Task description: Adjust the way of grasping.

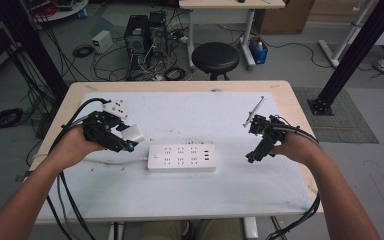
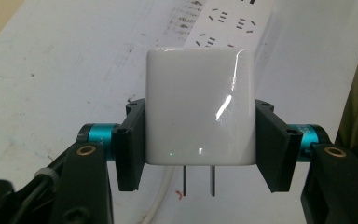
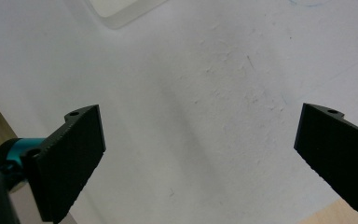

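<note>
Glossy white and square, the charger (image 2: 199, 112) sits clamped between the pads of your left gripper (image 2: 199, 144), one black pad pressed on each side of it, so that one's closed tight on the plug. You can see its two metal prongs (image 2: 199, 181) sticking out underneath in the left gripper view. From the high view you've got the charger (image 1: 133, 132) up off the table at the left, just beside the left end of the power strip (image 1: 181, 157), not touching it. The strip lies flat near the middle of the white mat (image 1: 190, 192), its sockets facing up and its white cord (image 1: 115, 160) running off to the left under your hand.

Over on the right, your right gripper (image 1: 254, 150) is well apart from the strip, pointing down at the mat. Its jaws stand wide apart with nothing between them, just bare mat showing in the right gripper view (image 3: 198, 154).

Farther out, a thin grey rod (image 1: 254, 110) lies on the mat at the far right, and a black stool (image 1: 215, 57) stands beyond the far edge of the wooden table (image 1: 295, 107).
</note>
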Tool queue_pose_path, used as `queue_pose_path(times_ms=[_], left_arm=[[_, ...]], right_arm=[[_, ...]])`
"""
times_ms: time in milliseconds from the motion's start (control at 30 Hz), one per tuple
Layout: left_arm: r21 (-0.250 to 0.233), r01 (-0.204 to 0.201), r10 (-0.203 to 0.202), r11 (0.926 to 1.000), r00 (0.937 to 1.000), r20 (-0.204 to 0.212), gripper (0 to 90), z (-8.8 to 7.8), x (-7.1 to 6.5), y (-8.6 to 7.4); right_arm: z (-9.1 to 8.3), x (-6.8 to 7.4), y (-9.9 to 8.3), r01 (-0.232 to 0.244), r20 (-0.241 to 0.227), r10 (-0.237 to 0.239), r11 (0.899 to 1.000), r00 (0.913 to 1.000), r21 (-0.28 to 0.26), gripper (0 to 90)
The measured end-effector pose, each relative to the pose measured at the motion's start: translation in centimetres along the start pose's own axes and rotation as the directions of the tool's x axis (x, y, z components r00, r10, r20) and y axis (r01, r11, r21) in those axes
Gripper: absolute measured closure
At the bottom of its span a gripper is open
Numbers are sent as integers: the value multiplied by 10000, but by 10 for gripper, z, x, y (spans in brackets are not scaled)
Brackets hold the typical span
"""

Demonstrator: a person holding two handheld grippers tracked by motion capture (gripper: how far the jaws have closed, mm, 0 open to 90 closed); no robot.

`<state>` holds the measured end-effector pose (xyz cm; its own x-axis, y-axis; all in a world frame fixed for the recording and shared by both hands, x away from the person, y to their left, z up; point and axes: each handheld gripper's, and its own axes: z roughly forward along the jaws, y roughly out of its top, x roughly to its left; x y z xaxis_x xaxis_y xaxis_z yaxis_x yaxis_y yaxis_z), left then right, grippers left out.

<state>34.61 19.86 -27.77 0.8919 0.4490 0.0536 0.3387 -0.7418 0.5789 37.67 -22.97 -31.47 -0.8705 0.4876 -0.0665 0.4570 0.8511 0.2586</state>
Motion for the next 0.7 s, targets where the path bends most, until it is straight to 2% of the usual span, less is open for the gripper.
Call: queue_pose_path(times_ms=[267,300,400,500,567,633,700], left_arm=[[-90,-193,195,9998,9996,197,424,1,-7,8],[-48,-310,311,9995,9993,224,424,2,-8,9],[17,-480,479,9988,9981,378,424,6,-9,14],[22,-619,617,9981,9969,487,424,10,-12,18],[35,-791,787,9969,9952,585,424,13,-13,21],[119,-1040,1030,9945,9925,654,424,16,-16,25],[90,-1156,1146,9933,9905,757,424,19,-18,27]], right_arm=[[-3,3,2,-568,-214,555,9963,9982,-652,11],[-4,4,2,-563,-269,544,9955,9982,-765,11],[-7,7,3,-852,-315,818,9879,9962,-1299,11],[-7,8,4,-1010,-453,952,9835,9944,-1502,11],[-7,12,5,-1431,-712,1324,9743,9886,-1740,11],[-7,15,5,-1448,-812,1312,9702,9880,-1944,11],[-7,17,5,-1737,-1010,1555,9627,9827,-2076,11]])
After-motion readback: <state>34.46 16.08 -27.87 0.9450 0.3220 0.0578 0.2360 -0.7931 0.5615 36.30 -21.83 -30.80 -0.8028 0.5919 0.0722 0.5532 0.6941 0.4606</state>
